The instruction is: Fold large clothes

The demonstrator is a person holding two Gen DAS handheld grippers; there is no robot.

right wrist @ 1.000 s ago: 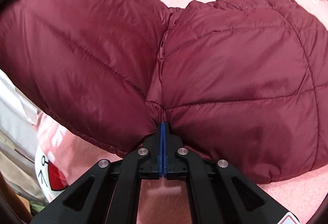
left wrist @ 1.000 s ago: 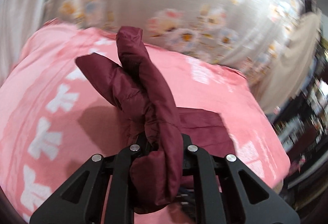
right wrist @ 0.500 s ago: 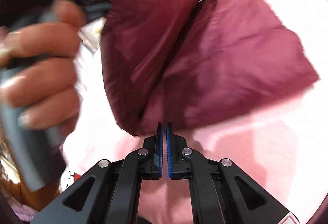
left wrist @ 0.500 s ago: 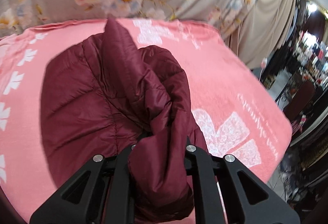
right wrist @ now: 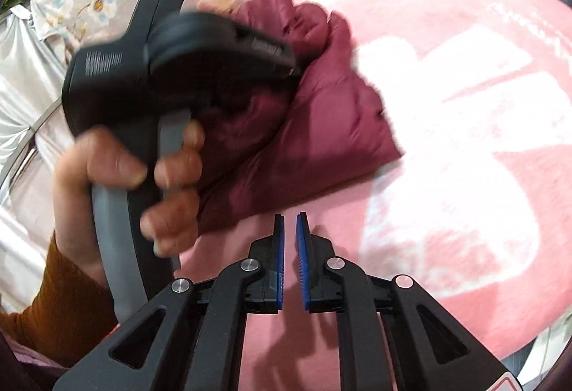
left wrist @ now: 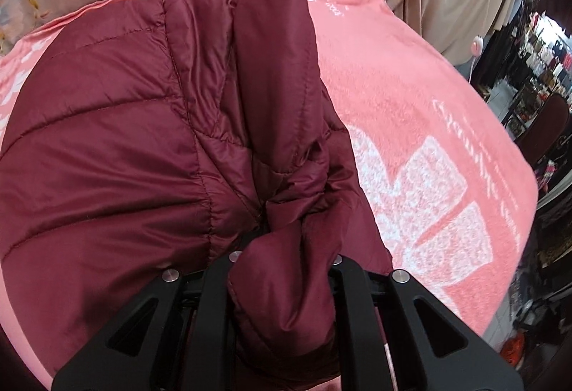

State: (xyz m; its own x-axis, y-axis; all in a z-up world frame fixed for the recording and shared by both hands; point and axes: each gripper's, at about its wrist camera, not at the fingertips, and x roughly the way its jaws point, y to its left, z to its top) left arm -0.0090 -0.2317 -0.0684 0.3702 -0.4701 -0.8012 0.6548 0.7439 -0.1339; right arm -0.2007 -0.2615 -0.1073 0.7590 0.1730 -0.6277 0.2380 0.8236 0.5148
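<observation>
My left gripper [left wrist: 282,248] still clamped on maroon puffer jacket [left wrist: 125,148], now lowered onto pink blanket [left wrist: 411,98] near its far edge, my right gripper [right wrist: 290,233] let go, jaws opening, nothing between.

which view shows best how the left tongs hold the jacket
The left wrist view: the left tongs are shut on a bunch of the maroon jacket. The right wrist view shows them only from outside, blurred, with the grip hidden.
</observation>
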